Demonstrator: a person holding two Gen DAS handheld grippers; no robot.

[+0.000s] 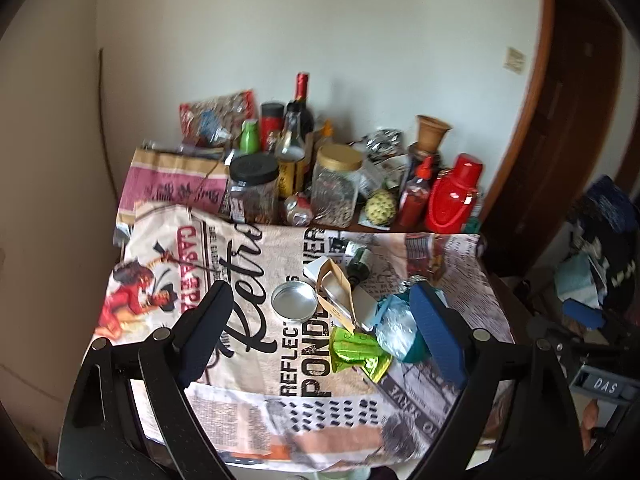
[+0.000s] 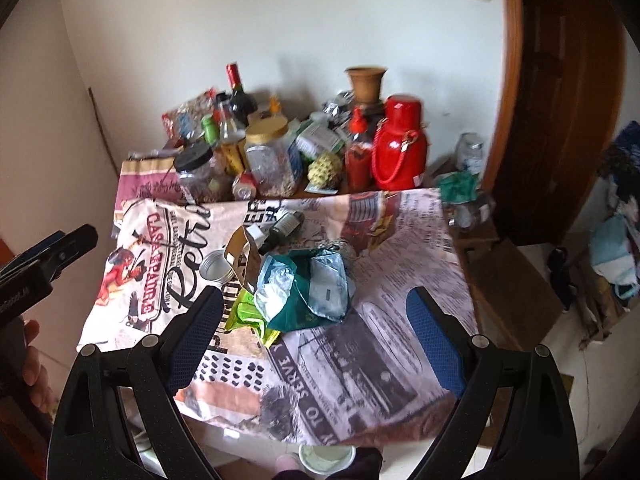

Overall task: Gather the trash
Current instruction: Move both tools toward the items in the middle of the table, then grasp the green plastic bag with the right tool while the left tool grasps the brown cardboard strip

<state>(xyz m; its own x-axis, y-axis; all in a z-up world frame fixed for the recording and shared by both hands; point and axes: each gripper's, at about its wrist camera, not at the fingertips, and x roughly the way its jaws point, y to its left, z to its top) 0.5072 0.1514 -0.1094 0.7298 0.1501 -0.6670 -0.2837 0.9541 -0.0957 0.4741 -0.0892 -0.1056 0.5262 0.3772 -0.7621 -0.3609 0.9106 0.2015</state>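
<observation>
A heap of trash lies mid-table on a printed cloth (image 1: 240,400) (image 2: 400,240): a round metal tin (image 1: 294,302) (image 2: 216,266), a torn brown paper bag (image 1: 336,292) (image 2: 240,256), a shiny green wrapper (image 1: 358,350) (image 2: 248,316), crumpled clear and teal plastic bags (image 1: 396,328) (image 2: 312,288) and a small dark bottle (image 1: 360,264) (image 2: 284,228). My left gripper (image 1: 320,320) hangs open above the heap, nothing pressed between its pads. My right gripper (image 2: 316,332) is open too, over the cloth just in front of the bags. In the right wrist view the left gripper (image 2: 68,242) shows at the left edge.
Jars (image 1: 336,188), bottles (image 1: 302,108), a red flask (image 1: 454,196) (image 2: 398,144) and a clay pot (image 2: 366,84) crowd the table's back against the wall. A wooden door (image 2: 560,100) and a cardboard box (image 2: 516,280) stand right. A paper cup (image 2: 326,458) sits below the front edge.
</observation>
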